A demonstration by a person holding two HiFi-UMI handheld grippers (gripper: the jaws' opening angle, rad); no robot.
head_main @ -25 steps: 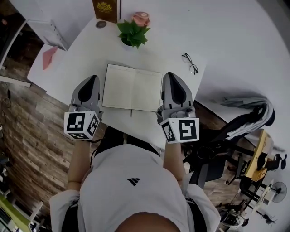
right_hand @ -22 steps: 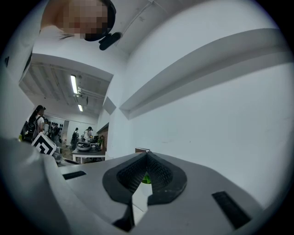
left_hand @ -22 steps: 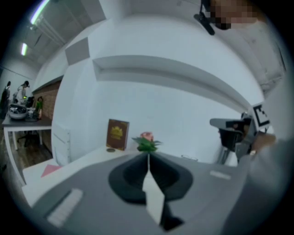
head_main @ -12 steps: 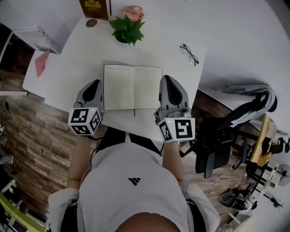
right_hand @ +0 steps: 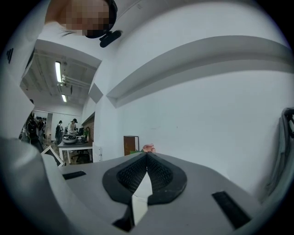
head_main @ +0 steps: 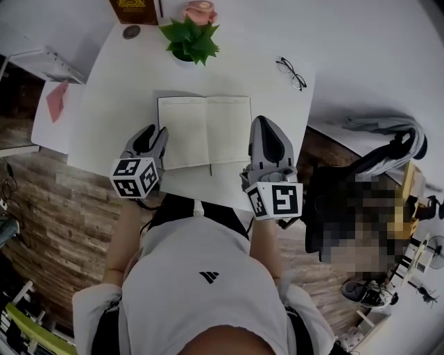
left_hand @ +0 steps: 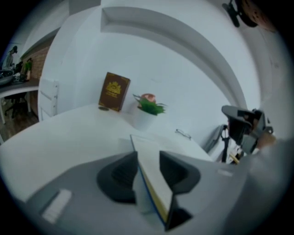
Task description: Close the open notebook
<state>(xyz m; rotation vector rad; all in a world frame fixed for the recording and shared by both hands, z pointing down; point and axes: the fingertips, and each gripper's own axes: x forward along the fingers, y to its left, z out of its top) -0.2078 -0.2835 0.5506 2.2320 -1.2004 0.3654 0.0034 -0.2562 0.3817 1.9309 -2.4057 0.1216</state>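
The open notebook point(head_main: 205, 132) lies flat on the white table point(head_main: 111, 104), cream pages up. My left gripper point(head_main: 156, 132) sits at its left edge, tilted down. In the left gripper view its jaws are opening, and the notebook's near left edge point(left_hand: 149, 179), with yellowish page block and blue cover, lies between the pads without being clamped. My right gripper point(head_main: 266, 123) rests beside the notebook's right edge, pointing level. In the right gripper view the right gripper point(right_hand: 147, 154) is shut, pads meeting at the tips with nothing between them.
A potted plant point(head_main: 189, 38), a brown book point(head_main: 133, 10), a pink object point(head_main: 198, 10) and a small dark disc point(head_main: 132, 31) stand at the table's far side. Glasses point(head_main: 291, 73) lie at the far right. A chair draped with clothing point(head_main: 388, 149) stands right of the table.
The left gripper has dropped and tilted down toward the notebook's left edge, and its jaws have parted. The right gripper sank a little beside the right edge.
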